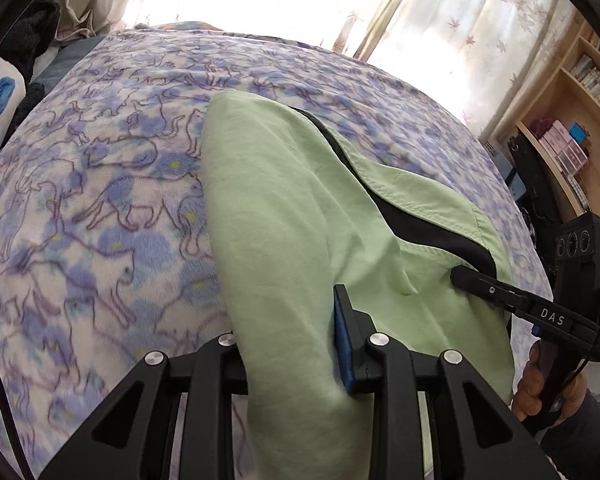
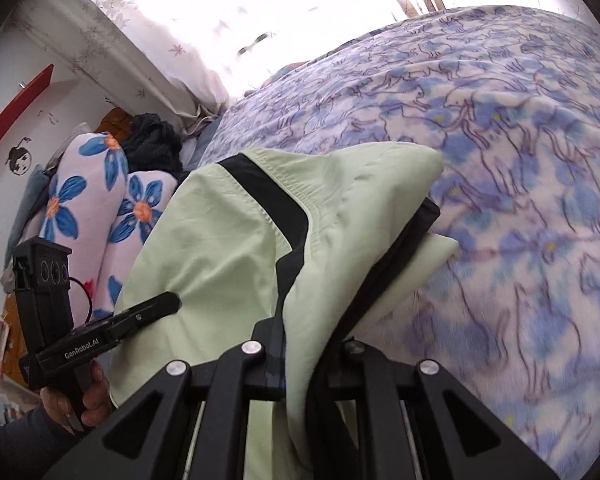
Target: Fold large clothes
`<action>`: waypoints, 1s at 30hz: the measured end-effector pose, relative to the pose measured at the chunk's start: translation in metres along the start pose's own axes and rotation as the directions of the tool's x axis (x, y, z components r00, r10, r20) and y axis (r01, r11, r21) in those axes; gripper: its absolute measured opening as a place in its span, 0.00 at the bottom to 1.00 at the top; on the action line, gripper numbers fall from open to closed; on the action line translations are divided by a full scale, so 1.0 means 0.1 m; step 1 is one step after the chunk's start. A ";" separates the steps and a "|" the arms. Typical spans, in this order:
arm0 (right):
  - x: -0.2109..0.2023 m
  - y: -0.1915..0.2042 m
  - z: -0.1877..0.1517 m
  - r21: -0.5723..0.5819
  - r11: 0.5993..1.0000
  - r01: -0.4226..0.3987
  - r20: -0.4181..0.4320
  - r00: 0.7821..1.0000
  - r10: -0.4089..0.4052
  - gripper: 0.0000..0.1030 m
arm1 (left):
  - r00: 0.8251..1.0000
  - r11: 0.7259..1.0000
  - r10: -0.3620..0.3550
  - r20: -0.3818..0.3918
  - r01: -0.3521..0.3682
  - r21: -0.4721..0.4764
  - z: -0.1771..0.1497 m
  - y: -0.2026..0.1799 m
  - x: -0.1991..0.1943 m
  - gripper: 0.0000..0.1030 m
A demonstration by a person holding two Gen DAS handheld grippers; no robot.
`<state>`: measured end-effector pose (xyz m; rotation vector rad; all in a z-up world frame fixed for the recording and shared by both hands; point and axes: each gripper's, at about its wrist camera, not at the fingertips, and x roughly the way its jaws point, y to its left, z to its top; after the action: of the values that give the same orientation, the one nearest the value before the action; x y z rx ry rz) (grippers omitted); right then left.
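A light green garment (image 1: 284, 208) with black trim hangs folded between both grippers above the bed. In the left wrist view my left gripper (image 1: 292, 320) is shut on a bunched fold of it. One blue pad (image 1: 346, 344) shows; the other finger is hidden under cloth. To the right, my right gripper (image 1: 460, 274) pinches the garment's black-trimmed edge, held by a hand (image 1: 540, 384). In the right wrist view the garment (image 2: 228, 240) drapes over my right gripper (image 2: 308, 336), which is shut on it. My left gripper (image 2: 172, 300) bites the cloth at the left.
A fleece blanket (image 1: 100, 200) printed with blue and purple cats covers the bed (image 2: 520, 160). Flowered pillows (image 2: 100, 208) and a dark clothes pile (image 2: 152, 144) lie at the bed's head. A wooden bookshelf (image 1: 572, 120) stands beside the bed, with bright curtained windows (image 1: 480, 20) behind.
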<state>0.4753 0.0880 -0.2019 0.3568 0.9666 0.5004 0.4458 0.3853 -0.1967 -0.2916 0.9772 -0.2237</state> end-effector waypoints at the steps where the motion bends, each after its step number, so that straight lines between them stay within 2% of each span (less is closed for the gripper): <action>1: 0.08 -0.01 0.03 -0.003 1.000 0.008 0.001 1.000 -0.008 0.10 | 1.000 1.000 0.002 0.003 -0.002 -0.003 0.03 0.06 0.09 0.25; 5: 0.40 -0.09 0.06 -0.022 0.998 0.066 -0.004 0.998 -0.066 0.10 | 1.000 1.000 0.015 0.006 -0.015 0.017 0.15 0.25 0.46 0.26; 8: 0.62 -0.20 0.03 -0.036 0.989 0.141 -0.018 0.990 -0.142 0.12 | 0.997 0.996 0.071 -0.026 -0.069 0.049 0.16 0.34 0.78 0.30; 9: 0.65 -0.23 0.02 -0.040 0.985 0.167 -0.020 0.986 -0.168 0.14 | 0.996 0.995 0.087 -0.032 -0.086 0.054 0.14 0.39 0.85 0.33; 11: 0.73 -0.30 0.02 -0.039 0.978 0.206 -0.061 0.976 -0.208 0.29 | 0.994 0.994 0.107 -0.034 -0.106 0.039 0.08 0.50 0.94 0.46; 12: 0.77 -0.34 0.01 -0.032 0.976 0.214 -0.097 0.972 -0.216 0.32 | 0.992 0.992 0.126 -0.031 -0.125 0.032 0.06 0.53 0.95 0.56; 13: 0.78 -0.37 0.00 -0.019 0.978 0.207 -0.122 0.971 -0.207 0.34 | 0.989 0.989 0.145 -0.027 -0.144 0.022 0.05 0.57 0.96 0.62; 15: 0.71 -0.41 0.00 0.011 0.982 0.190 -0.136 0.973 -0.187 0.34 | 0.988 0.988 0.151 -0.017 -0.151 -0.008 0.01 0.64 0.91 0.64; 20: 0.28 -0.39 -0.02 0.015 0.971 0.237 -0.067 0.970 -0.236 0.34 | 0.982 0.980 0.188 0.019 -0.187 -0.072 -0.13 0.74 0.57 0.63; 23: -0.05 -0.26 -0.16 -0.020 0.966 0.257 0.020 0.966 -0.257 0.34 | 0.986 0.982 0.155 0.061 -0.147 -0.118 -0.30 0.71 0.22 0.61; 24: -0.12 -0.15 -0.26 -0.043 0.971 0.234 0.024 0.972 -0.233 0.34 | 0.986 0.983 0.150 0.067 -0.141 -0.119 -0.37 0.67 0.13 0.55; 25: -0.16 -0.08 -0.32 -0.056 0.975 0.216 0.020 0.976 -0.215 0.34 | 0.989 0.986 0.129 0.070 -0.121 -0.116 -0.44 0.61 0.06 0.43; 27: -0.17 0.15 -0.54 -0.099 0.982 0.158 -0.004 0.987 -0.159 0.30 | 0.996 0.993 0.077 0.042 -0.073 -0.095 -0.61 0.47 0.01 0.32; 29: -0.09 0.31 -0.69 -0.131 0.982 0.134 -0.033 0.990 -0.139 0.18 | 0.998 0.996 0.060 0.016 -0.058 -0.062 -0.76 0.32 0.03 0.30; 30: -0.01 0.37 -0.80 -0.146 0.981 0.126 -0.057 0.989 -0.136 0.18 | 0.998 0.998 0.058 -0.007 -0.058 -0.039 -0.83 0.24 0.08 0.30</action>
<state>0.3980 0.1236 -0.2240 0.1473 1.0052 0.4602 0.3816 0.3934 -0.2553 -0.2979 0.9952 -0.1523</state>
